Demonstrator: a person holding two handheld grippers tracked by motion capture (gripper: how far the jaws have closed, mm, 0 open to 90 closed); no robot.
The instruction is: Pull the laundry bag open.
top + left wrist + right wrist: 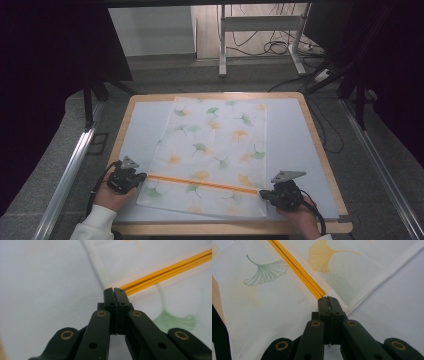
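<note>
A white cloth (220, 125) printed with green and orange ginkgo leaves lies flat on the table's pale mat (292, 140). A thin orange double strip (202, 183) runs across the cloth near its front edge. My left gripper (142, 176) is shut at the strip's left end, by the cloth's left edge. My right gripper (262, 192) is shut at the right end, by the hemmed right edge. In the left gripper view the orange strip (165, 271) ends at the closed jaws of the left gripper (114, 291). In the right gripper view the orange strip (297, 268) meets the closed right gripper (327, 300) on the cloth (262, 305).
The table has a wooden rim (320, 150) around the mat. Bare mat lies left and right of the cloth. Beyond the far edge stand a white metal frame (222, 45) and floor cables (280, 47). Metal rails (70, 170) run along both sides of the table.
</note>
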